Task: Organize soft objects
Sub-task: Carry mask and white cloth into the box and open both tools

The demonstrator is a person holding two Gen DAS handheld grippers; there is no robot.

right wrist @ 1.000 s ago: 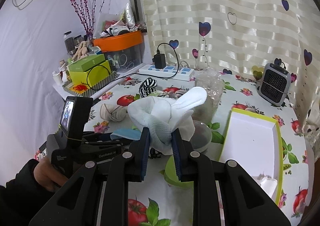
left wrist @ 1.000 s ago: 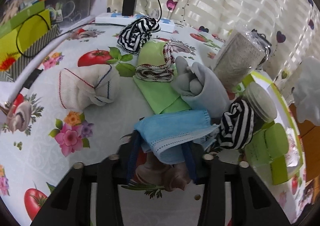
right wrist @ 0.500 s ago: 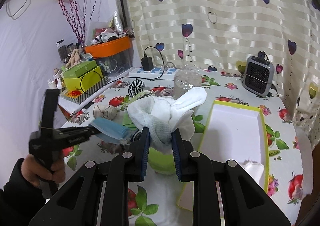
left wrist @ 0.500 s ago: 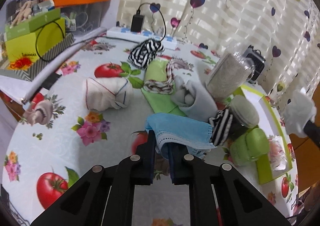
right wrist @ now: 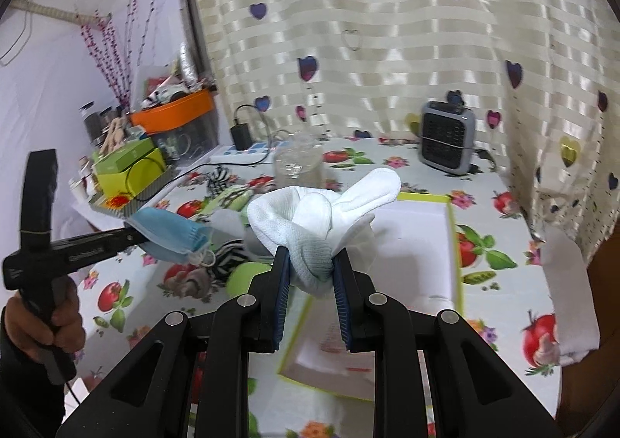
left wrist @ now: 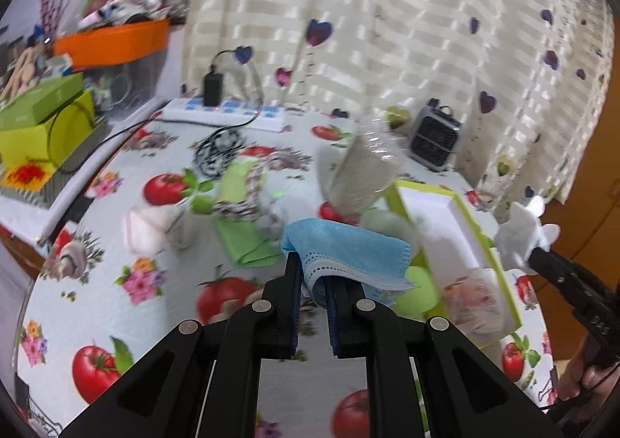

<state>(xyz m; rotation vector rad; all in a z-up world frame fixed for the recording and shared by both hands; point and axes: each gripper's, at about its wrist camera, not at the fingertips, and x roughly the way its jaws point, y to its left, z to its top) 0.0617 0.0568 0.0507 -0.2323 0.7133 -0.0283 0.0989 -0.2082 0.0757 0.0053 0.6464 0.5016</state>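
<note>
The right gripper (right wrist: 308, 267) pinches a white sock bundle (right wrist: 317, 213) above the lime-rimmed box (right wrist: 453, 244).

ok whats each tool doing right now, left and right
Left tool: closed on the blue face mask, held above the table.
Right tool: closed on the white socks, held above the box.

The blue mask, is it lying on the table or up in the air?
In the air: the left hand-held gripper pinches the blue mask above the table.
</note>
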